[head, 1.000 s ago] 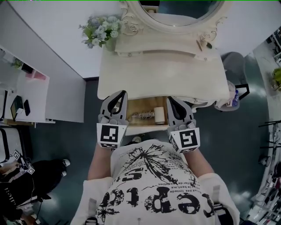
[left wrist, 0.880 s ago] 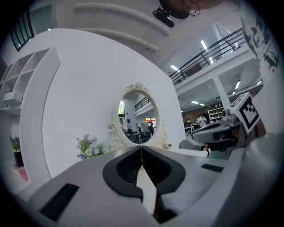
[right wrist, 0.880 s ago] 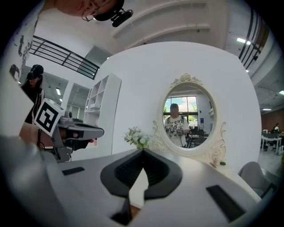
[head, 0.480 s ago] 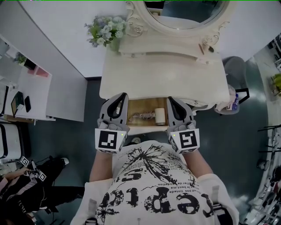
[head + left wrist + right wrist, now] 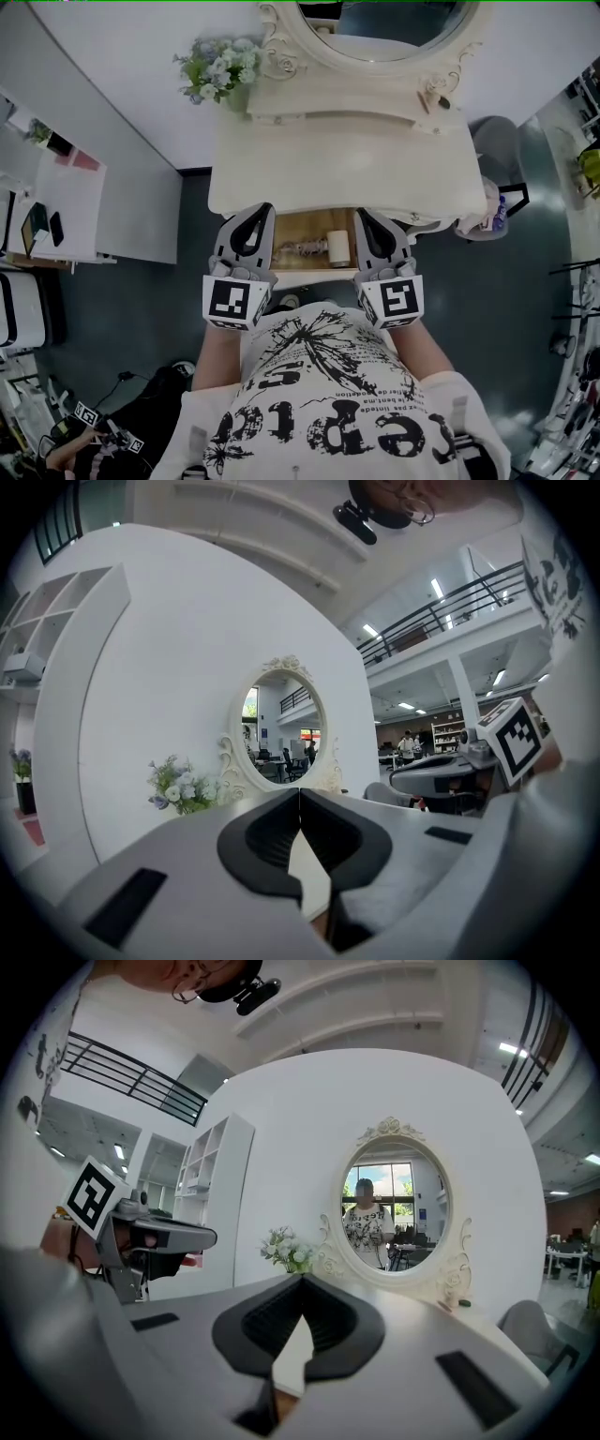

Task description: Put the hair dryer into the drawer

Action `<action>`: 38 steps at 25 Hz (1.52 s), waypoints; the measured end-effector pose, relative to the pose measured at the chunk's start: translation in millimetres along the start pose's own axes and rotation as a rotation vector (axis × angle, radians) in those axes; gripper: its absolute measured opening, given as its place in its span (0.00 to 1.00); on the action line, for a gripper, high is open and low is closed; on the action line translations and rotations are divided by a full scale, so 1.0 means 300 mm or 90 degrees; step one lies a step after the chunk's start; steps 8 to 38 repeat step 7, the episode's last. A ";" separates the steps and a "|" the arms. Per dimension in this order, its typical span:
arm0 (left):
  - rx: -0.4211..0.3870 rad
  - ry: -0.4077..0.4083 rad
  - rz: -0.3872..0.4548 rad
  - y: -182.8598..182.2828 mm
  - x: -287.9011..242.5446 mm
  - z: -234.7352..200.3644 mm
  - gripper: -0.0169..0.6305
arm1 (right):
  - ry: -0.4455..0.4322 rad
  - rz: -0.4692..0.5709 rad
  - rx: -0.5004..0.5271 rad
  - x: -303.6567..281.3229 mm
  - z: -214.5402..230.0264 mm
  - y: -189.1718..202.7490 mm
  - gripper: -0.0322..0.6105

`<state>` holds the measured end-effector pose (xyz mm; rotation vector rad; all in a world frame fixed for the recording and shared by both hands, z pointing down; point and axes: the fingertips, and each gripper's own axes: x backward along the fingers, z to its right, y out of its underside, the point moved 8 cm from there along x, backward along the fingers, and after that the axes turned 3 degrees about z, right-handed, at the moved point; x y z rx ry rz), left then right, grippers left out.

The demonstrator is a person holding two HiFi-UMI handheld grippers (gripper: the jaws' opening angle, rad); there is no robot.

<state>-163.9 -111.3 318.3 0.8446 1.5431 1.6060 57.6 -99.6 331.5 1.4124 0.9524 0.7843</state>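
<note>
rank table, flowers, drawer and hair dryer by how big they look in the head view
1. table
2. flowers and drawer: about alike, and the drawer shows only in part
3. hair dryer

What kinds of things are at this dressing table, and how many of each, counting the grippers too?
hand-held grippers: 2 (left hand-held gripper, right hand-held gripper)
dressing table: 1
oval mirror: 1
flower bouquet: 1
open drawer: 1
hair dryer: 1
Total: 7
</note>
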 end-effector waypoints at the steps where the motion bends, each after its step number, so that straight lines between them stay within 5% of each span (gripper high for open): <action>1: 0.002 0.004 -0.002 0.000 -0.002 0.001 0.06 | 0.001 -0.001 0.000 0.001 0.001 0.000 0.08; 38: 0.003 0.008 -0.006 -0.014 -0.011 -0.005 0.06 | 0.001 -0.006 0.005 -0.007 0.006 -0.011 0.08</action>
